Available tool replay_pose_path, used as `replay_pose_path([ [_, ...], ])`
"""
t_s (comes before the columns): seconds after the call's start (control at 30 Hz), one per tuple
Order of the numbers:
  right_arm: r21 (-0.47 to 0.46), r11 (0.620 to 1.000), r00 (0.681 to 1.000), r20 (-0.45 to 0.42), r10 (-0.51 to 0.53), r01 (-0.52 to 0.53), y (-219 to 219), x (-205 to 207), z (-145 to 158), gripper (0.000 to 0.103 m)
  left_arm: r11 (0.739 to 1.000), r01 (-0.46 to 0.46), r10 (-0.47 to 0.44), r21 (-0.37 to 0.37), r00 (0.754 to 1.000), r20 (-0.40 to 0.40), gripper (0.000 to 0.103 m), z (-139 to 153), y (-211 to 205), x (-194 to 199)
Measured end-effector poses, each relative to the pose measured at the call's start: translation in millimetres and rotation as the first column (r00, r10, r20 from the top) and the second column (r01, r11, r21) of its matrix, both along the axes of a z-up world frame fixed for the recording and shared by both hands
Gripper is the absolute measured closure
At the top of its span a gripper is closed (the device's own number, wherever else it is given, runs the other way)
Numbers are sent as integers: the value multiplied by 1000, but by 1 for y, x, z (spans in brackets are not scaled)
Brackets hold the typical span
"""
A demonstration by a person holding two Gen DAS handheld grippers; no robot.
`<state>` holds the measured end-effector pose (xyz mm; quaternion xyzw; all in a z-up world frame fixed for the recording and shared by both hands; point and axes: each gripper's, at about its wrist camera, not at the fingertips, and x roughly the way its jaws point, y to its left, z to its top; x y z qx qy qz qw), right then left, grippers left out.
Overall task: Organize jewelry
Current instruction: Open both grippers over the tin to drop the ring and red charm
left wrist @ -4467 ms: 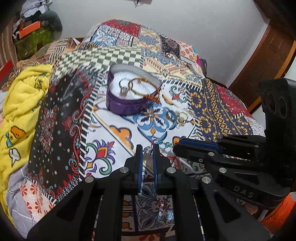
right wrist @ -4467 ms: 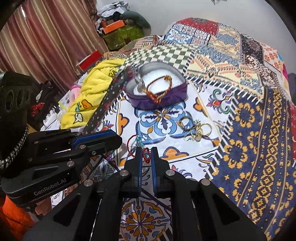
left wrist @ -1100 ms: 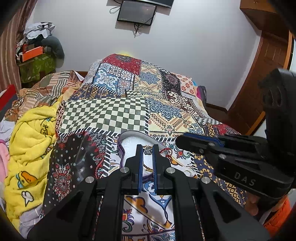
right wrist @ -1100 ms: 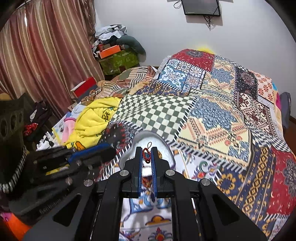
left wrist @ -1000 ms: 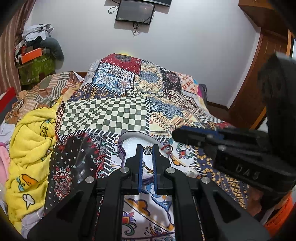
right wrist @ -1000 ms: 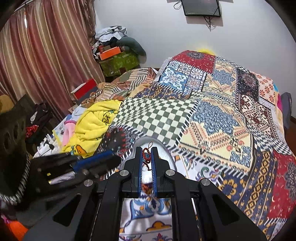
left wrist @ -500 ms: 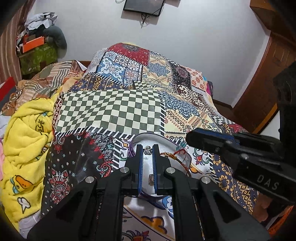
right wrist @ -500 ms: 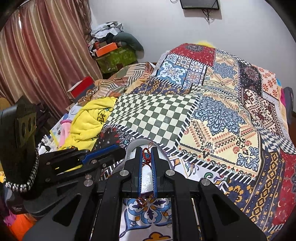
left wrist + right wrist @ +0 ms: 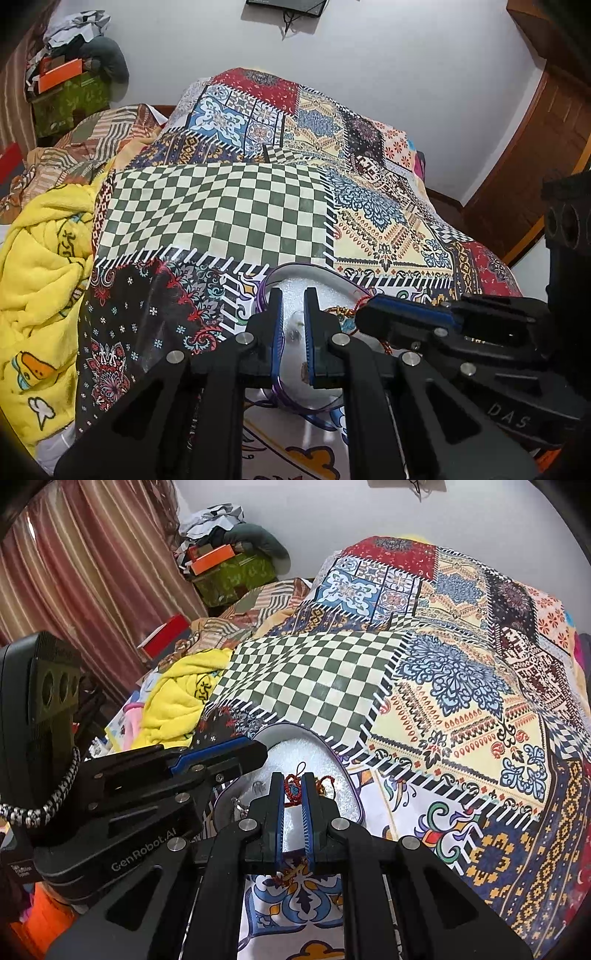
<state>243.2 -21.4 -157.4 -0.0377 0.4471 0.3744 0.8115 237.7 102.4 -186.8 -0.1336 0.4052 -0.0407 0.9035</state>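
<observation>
A purple heart-shaped jewelry box (image 9: 266, 295) with a white foam lining sits on the patchwork bedspread; it also shows in the right wrist view (image 9: 349, 775). My left gripper (image 9: 293, 295) hangs over the box with its jaws slightly apart and nothing between the tips. A small silver piece (image 9: 294, 334) lies on the foam below it. My right gripper (image 9: 293, 781) is shut on a red beaded cord bracelet (image 9: 292, 788) just above the foam. A gold-and-red bracelet (image 9: 341, 312) lies in the box beside it.
A yellow blanket (image 9: 40, 280) is bunched at the bed's left edge. A green box with an orange lid (image 9: 229, 568) and clothes are piled in the far corner by the curtain (image 9: 74, 565). A wooden door (image 9: 535, 147) stands at the right.
Both grippers rose from the bedspread and moved forward over the box. The left gripper's jaws have parted and the silver piece it held now lies on the foam. The right still grips the red bracelet.
</observation>
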Motion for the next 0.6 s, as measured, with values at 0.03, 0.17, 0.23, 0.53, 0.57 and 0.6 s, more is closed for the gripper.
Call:
replay_pose_path([
  [0.03, -5, 1000, 1000, 3, 2, -2, 0, 0, 0, 95, 1000, 0, 0, -2, 1000, -1, 95, 0, 0, 0],
  [0.17, -14, 1000, 1000, -2, 8, -8, -1, 0, 0, 94, 1000, -19, 19, -3, 1000, -1, 90, 1, 4, -5],
  [0.23, -14, 1000, 1000, -7, 7, -7, -3, 0, 1, 86, 1000, -28, 28, -6, 1000, 1, 90, 2, 6, -8],
  [0.53, 14, 999, 999, 33, -30, 30, -23, -5, 20, 74, 998, -43, 41, 46, 998, 45, 72, 24, 9, -34],
  [0.57, 12, 999, 998, 40, -39, 39, -26, -6, 23, 74, 998, -43, 40, 55, 998, 51, 71, 27, 8, -37],
  [0.6, 8, 999, 997, 50, -51, 51, -31, -8, 26, 74, 997, -40, 37, 68, 998, 57, 71, 31, 6, -41],
])
